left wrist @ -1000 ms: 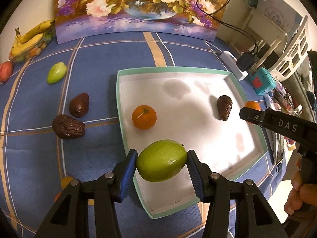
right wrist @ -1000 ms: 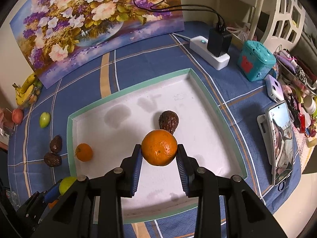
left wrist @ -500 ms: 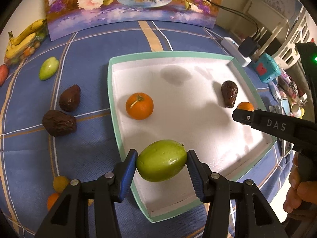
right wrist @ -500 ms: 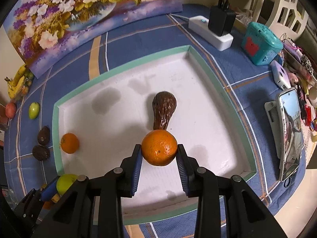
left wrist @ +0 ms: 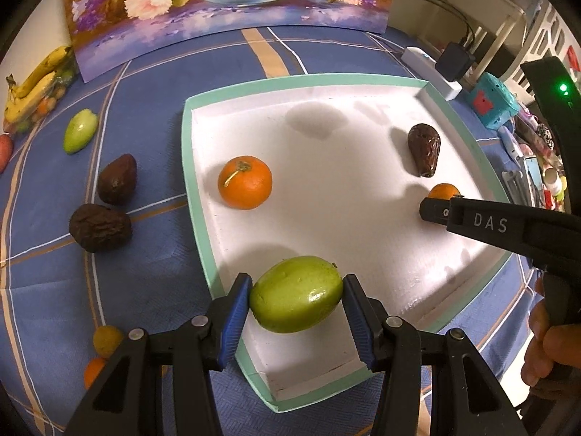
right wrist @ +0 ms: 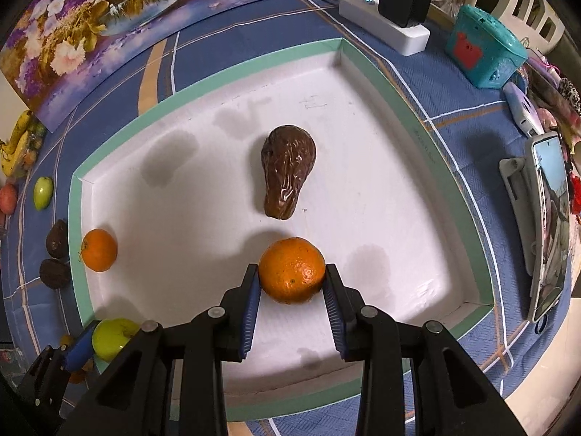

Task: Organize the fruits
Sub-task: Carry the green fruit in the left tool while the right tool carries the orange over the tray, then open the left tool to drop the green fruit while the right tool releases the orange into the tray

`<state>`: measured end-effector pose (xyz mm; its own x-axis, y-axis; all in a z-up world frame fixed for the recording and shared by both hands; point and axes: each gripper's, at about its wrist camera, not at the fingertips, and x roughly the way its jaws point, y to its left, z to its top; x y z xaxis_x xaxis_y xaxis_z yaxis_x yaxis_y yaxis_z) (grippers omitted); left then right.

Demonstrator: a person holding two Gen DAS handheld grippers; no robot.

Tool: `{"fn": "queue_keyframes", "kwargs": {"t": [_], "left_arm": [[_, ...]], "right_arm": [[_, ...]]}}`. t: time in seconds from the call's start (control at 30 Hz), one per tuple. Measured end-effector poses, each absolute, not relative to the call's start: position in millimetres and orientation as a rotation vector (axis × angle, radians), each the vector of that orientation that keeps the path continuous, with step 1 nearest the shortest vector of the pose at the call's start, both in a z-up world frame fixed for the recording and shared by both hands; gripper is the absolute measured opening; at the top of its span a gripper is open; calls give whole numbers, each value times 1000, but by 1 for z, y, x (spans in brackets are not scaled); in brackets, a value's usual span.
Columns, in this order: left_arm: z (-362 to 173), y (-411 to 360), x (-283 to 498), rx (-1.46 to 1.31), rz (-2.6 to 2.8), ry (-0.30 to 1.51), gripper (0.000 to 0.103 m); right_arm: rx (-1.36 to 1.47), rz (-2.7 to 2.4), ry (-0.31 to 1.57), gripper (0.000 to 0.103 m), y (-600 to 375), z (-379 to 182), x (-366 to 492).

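The left gripper (left wrist: 296,294) is clamping a green fruit (left wrist: 296,293) over the near-left edge of the white tray (left wrist: 189,116). The right gripper (right wrist: 292,283) is pinching an orange (right wrist: 292,270) just above the tray floor, near a wrinkled brown fruit (right wrist: 288,170); another orange (right wrist: 98,250) is sitting by the tray's left wall.

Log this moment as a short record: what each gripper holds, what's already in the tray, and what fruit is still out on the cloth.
left gripper: shut on green fruit, over the tray's near-left corner
right gripper: shut on orange, low over the tray floor
tray: holds loose orange and brown fruit
on cloth, left of tray: two brown fruits, second green fruit, bananas
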<state>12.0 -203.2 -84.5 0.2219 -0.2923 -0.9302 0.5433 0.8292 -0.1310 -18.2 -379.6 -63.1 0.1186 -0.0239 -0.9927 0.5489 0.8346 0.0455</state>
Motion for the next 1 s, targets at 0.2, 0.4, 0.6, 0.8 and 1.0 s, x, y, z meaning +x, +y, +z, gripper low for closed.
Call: {"fn": "queue_keyframes", "kwargs": {"t": [0.2,0.4,0.6,0.8,1.0], "left_arm": [[-86,-205,13,243,-595,1230,54],[-82,-202,14,220,-601,1235,56],[-65,-196,15,165,-618,1204,61],[-45,-179,23,96,-593,1174,61],[-32,-146,38,44,-455,1168,61]], "right_arm": [[457,-441,1401,36,-379,-64,-19],[444,-445,1404,36,-379,-62,-20],[428,-464,1385,39,-379,-54,-18],[403,-479,1324,39,-379,-31,-17],[375,-479,1265,39,-377,-9,-12]]}}
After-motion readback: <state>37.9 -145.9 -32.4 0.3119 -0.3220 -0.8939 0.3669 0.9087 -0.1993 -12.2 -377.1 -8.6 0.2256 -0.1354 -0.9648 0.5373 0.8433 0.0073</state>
